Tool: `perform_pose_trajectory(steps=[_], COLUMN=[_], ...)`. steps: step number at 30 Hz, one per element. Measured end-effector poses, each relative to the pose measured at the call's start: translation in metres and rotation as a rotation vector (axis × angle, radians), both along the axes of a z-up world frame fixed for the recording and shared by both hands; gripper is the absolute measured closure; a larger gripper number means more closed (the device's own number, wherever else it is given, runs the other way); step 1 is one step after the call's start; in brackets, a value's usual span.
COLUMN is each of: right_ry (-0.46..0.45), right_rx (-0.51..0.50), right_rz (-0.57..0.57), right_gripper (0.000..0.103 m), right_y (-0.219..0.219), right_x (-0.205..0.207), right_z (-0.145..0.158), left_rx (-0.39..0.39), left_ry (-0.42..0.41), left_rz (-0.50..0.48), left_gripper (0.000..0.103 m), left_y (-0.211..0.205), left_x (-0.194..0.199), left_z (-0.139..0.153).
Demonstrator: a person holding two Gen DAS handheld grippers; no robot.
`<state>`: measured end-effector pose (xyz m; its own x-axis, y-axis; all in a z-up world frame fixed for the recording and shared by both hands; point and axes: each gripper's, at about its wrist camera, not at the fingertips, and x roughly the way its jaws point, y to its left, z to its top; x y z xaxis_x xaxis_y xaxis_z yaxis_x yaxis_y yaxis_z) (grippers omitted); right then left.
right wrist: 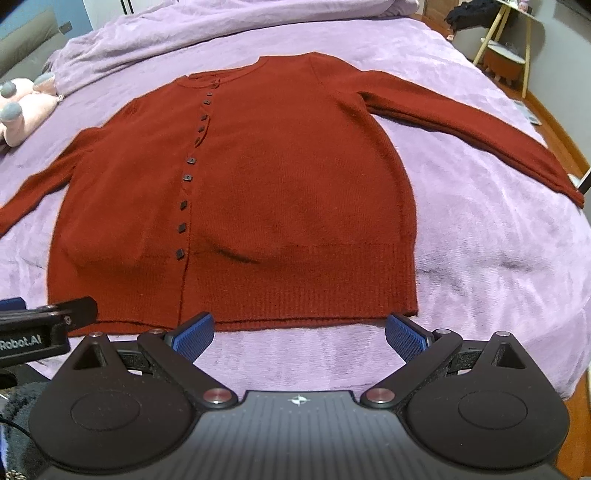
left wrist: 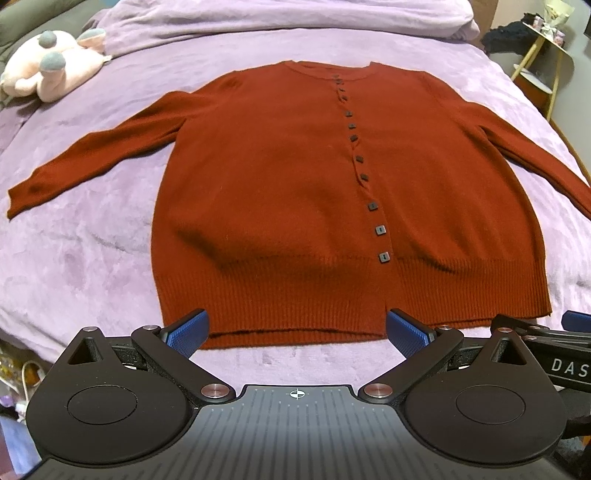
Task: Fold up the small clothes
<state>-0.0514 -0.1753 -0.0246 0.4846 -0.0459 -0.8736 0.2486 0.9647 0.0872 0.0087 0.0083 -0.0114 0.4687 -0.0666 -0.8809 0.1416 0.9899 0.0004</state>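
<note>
A rust-red cardigan (left wrist: 280, 192) lay spread flat and face up on a bed covered by a lilac blanket (left wrist: 85, 258); its row of small dark square buttons (left wrist: 372, 205) was fastened from neckline to ribbed hem, and both sleeves stretched outward to either side. The left claw (left wrist: 295, 334) hung released, its blue-padded fingers (left wrist: 186, 332) spread wide and holding nothing; the cardigan's hem lay just ahead of the fingertips, the button row ahead and a little to the right, and one sleeve cuff far out to the left. The right claw (right wrist: 299, 334) was likewise released, its blue pads (right wrist: 404, 336) wide apart and empty; the hem's right corner (right wrist: 406, 310) sat just beyond its right fingertip, the button row ran ahead and to the left, and the other sleeve reached far off to the right towards the bed's edge. Whether either claw touched the blanket could not be told. The two claws sat side by side at the hem end of the garment; part of the right one showed at the right edge of the left wrist view. A pink plush toy (left wrist: 48, 70) lay far ahead and to the left, apart from the cardigan; a rumpled lilac duvet (right wrist: 207, 26) was bunched beyond the neckline.
</note>
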Motion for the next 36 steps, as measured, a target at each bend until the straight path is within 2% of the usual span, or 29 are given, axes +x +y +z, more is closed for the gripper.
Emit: perform_pose_trajectory(steps=[7, 17, 22, 25, 28, 30, 31, 32, 33, 34, 35, 36], right_ry=[-0.012, -0.019, -0.047, -0.146, -0.320, -0.422, -0.453, -0.477, -0.488, -0.494, -0.504, -0.511], right_rx=[0.147, 0.228, 0.380, 0.441, 0.441, 0.444, 0.448, 0.462, 0.479, 0.501, 0.539, 0.569], right_rz=[-0.013, -0.015, -0.052, -0.146, -0.282, -0.397, -0.468, -0.538, -0.599, -0.663, -0.732, -0.780], right_gripper=[0.004, 0.004, 0.004, 0.004, 0.004, 0.010, 0.019, 0.035, 0.046, 0.064, 0.069, 0.070], right_y=[-0.012, -0.018, -0.038, -0.074, -0.131, -0.177, -0.200, -0.225, -0.246, -0.265, -0.287, -0.301], right_x=[-0.001, 0.001, 0.002, 0.005, 0.006, 0.003, 0.002, 0.001, 0.000, -0.002, -0.005, -0.007], right_z=[-0.007, -0.018, -0.025, -0.028, -0.028, -0.033, -0.038, -0.044, -0.052, -0.059, -0.071, -0.080], left_rx=[-0.012, -0.006, -0.055, -0.102, -0.102, -0.072, -0.069, -0.072, -0.082, -0.097, -0.112, -0.122], left_ry=[0.009, 0.031, 0.045, 0.026, 0.001, -0.002, -0.005, -0.003, 0.004, 0.010, 0.016, 0.020], left_rz=[0.006, -0.009, -0.027, -0.026, -0.044, -0.039, -0.028, -0.015, -0.004, 0.005, 0.017, 0.025], left_gripper=[0.000, 0.000, 0.000, 0.000, 0.000, 0.000, 0.000, 0.000, 0.000, 0.000, 0.000, 0.000], left_y=[0.001, -0.002, -0.001, 0.003, 0.005, 0.002, 0.001, 0.001, 0.000, -0.001, -0.002, -0.003], left_x=[0.002, 0.004, 0.010, 0.018, 0.025, 0.032, 0.036, 0.038, 0.042, 0.045, 0.049, 0.050], left_z=[-0.002, -0.007, -0.009, -0.008, -0.006, -0.006, -0.007, -0.007, -0.008, -0.009, -0.009, -0.009])
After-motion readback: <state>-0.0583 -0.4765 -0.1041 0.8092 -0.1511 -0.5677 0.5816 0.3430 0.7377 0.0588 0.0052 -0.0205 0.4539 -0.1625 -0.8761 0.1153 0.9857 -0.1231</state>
